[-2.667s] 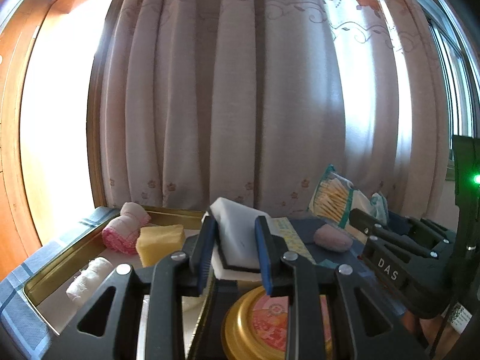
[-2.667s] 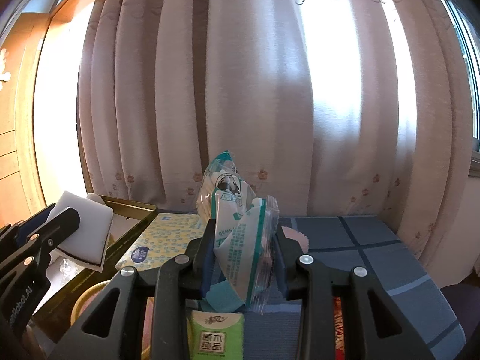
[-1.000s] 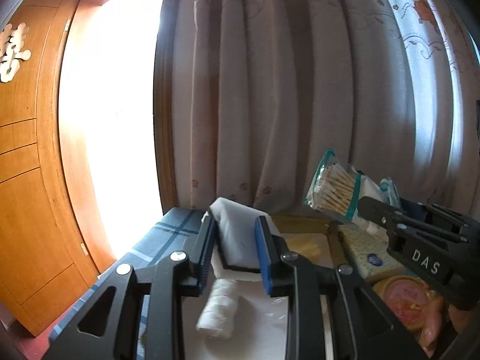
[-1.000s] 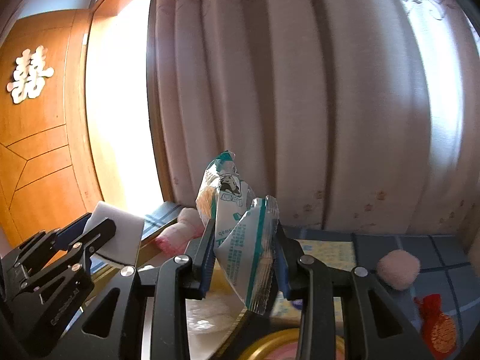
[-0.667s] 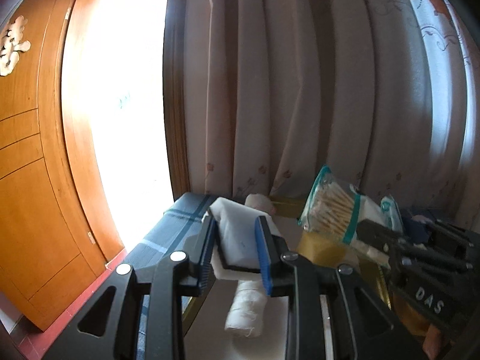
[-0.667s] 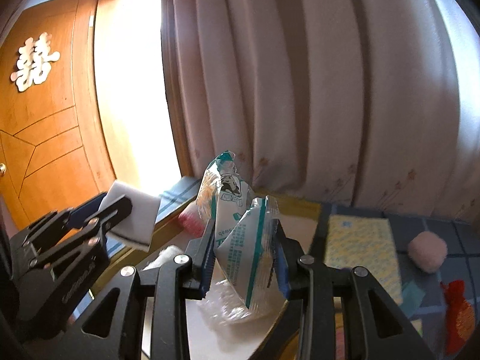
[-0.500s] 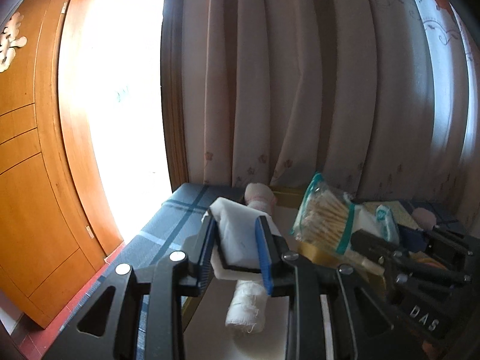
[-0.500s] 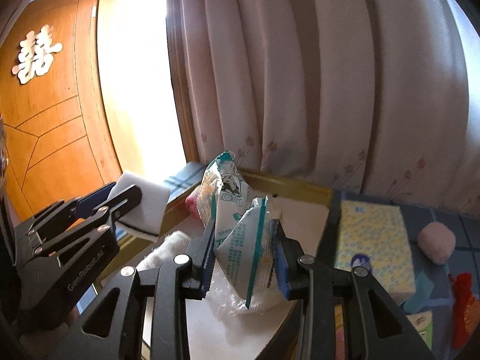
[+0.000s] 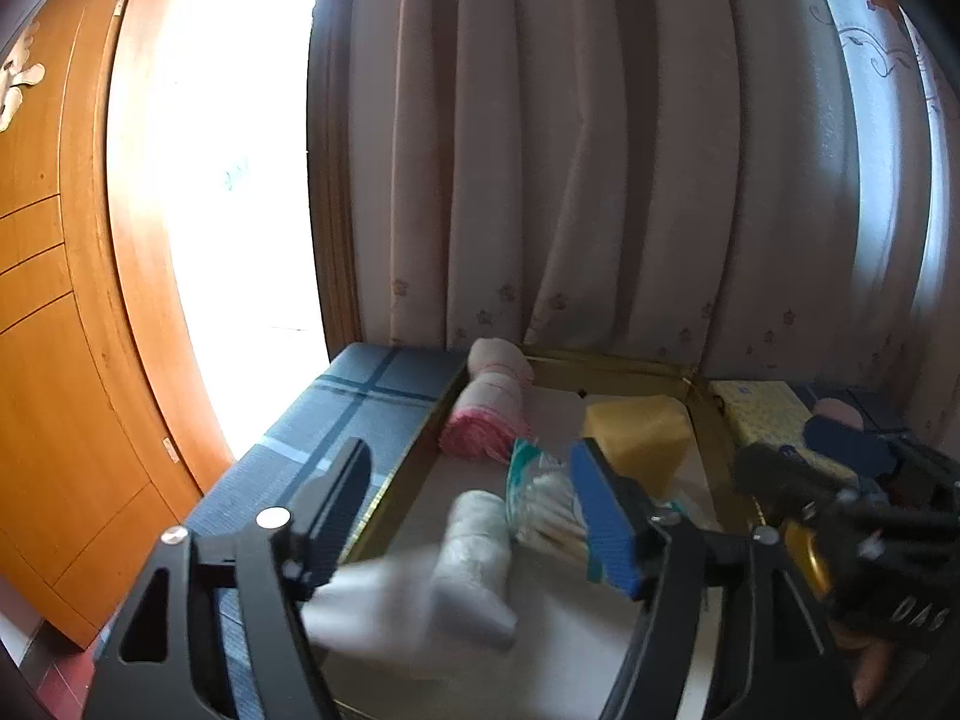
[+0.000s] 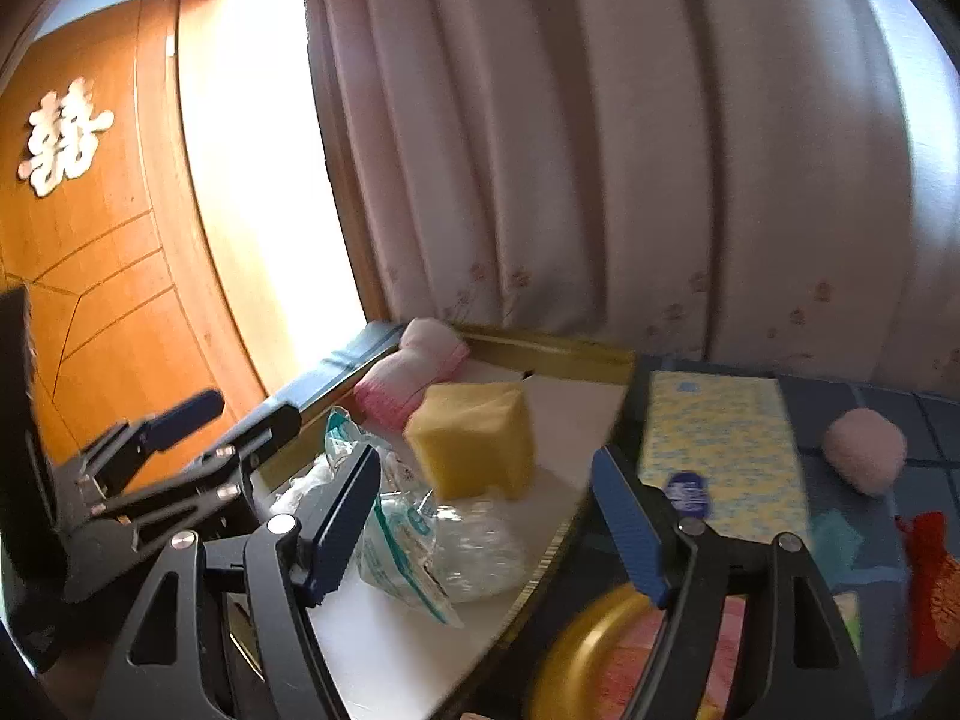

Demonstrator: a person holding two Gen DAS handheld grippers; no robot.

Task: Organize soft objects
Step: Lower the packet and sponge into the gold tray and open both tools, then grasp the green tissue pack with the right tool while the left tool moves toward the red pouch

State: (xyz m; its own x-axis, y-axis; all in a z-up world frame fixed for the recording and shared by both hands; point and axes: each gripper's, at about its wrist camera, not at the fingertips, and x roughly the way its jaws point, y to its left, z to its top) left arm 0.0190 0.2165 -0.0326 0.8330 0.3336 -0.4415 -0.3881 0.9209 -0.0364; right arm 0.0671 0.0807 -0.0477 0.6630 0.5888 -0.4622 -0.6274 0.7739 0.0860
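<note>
A gold-rimmed tray [image 9: 606, 365] [image 10: 540, 354] with a white floor sits on the blue plaid table. My left gripper [image 9: 474, 510] is open above it; the white sponge [image 9: 372, 606] lies blurred below its jaws. My right gripper [image 10: 486, 516] is open over the tray's near edge; the cotton-swab bag [image 10: 402, 528] [image 9: 540, 510] lies under it. In the tray are a yellow sponge [image 9: 636, 438] [image 10: 474, 438], a pink rolled cloth [image 9: 489, 414] [image 10: 408, 378] and a white gauze roll [image 9: 474, 552].
Right of the tray lie a yellow tissue pack [image 10: 720, 450], a pink puff [image 10: 864, 450], a red pouch [image 10: 930, 582] and a gold round tin [image 10: 600, 660]. Curtains hang behind; a wooden door [image 10: 90, 300] stands at the left.
Both grippers have opened. The white sponge has dropped from the left gripper and the cotton-swab bag from the right one, both into the tray.
</note>
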